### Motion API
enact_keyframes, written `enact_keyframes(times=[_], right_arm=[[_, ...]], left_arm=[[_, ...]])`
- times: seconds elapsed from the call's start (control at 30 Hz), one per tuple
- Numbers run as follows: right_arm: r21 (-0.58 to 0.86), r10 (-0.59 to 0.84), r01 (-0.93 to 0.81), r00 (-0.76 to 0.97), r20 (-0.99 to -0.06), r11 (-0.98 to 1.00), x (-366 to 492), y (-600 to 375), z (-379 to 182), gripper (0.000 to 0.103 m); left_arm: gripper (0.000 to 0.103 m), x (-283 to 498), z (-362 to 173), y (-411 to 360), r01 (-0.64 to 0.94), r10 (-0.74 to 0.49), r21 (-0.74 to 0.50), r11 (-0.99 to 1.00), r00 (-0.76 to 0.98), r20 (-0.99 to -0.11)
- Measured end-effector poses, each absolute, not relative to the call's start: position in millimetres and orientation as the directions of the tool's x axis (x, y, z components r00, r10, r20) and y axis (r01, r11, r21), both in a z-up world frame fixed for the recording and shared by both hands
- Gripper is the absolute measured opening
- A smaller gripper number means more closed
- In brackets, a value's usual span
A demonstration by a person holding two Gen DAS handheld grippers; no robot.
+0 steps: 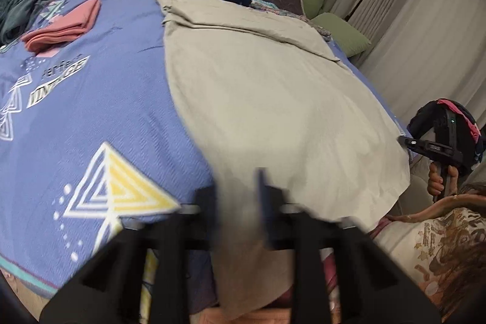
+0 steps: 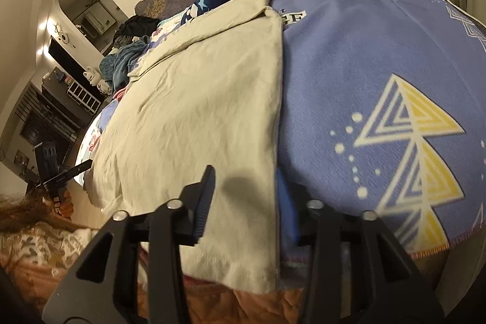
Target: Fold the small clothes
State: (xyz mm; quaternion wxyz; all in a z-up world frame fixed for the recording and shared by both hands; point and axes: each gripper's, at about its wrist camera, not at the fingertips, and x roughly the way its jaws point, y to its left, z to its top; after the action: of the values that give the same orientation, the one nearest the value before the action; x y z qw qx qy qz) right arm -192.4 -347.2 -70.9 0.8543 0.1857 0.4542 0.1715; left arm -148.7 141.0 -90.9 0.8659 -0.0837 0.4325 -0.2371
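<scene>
The blue blanket (image 1: 91,117) covers the bed under me. My grey cloth (image 1: 258,87) lies spread flat along it, its near hem hanging over the bed's edge toward me. A folded pink cloth (image 1: 65,25) sits well apart on the blanket's far left. My left tongs (image 1: 238,211) stand spread, the cloth's near corner lying between the fingers. My right tongs (image 2: 246,202) are spread too, straddling the other corner of the hem, neither finger pressing it.

A cloth (image 1: 267,99) lies on a bedspread (image 1: 91,111), folded garment (image 1: 63,25) to its left, pillows (image 1: 340,29) right
</scene>
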Motion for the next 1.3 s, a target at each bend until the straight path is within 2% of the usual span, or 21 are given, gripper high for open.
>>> enact_keyframes(times=[0.1, 0.23, 0.43, 0.67, 0.9, 1.3], right_arm=[[0.582, 0.554, -0.151, 0.563, -0.613, 0.799, -193.3, -353.0, -61.8, 0.004], [0.655, 0.604, -0.204, 0.643, -0.471, 0.728, -200.6, -370.1, -31.3, 0.004], [0.656, 0.628, -0.3, 0.699, -0.342, 0.692, -193.6, -371.3, 13.7, 0.004], [0.593, 0.61, -0.338, 0.714, -0.344, 0.731, -175.8, -360.3, 40.3, 0.004], [0.6, 0.607, -0.332, 0.719, -0.339, 0.727, -160.4, -359.2, 44.5, 0.004], [0.582, 0.568, -0.307, 0.751, -0.338, 0.753, -96.6, -358.8, 67.4, 0.004]], left_arm=[[0.002, -151.2, -73.8, 145.3, 0.354, -0.546, -0.416, 0.838, 0.561, -0.622], [0.002, -161.8, -31.2, 157.1, 0.392, -0.572, -0.425, 0.816, 0.658, -0.49], [0.002, -158.7, 9.6, 157.4, 0.419, -0.561, -0.39, 0.82, 0.724, -0.401], [0.002, -155.9, 17.6, 153.3, 0.412, -0.534, -0.355, 0.839, 0.746, -0.398], [0.002, -146.0, 23.8, 155.8, 0.403, -0.524, -0.353, 0.844, 0.757, -0.39], [0.002, -79.3, 57.2, 147.2, 0.394, -0.481, -0.287, 0.873, 0.792, -0.376]])
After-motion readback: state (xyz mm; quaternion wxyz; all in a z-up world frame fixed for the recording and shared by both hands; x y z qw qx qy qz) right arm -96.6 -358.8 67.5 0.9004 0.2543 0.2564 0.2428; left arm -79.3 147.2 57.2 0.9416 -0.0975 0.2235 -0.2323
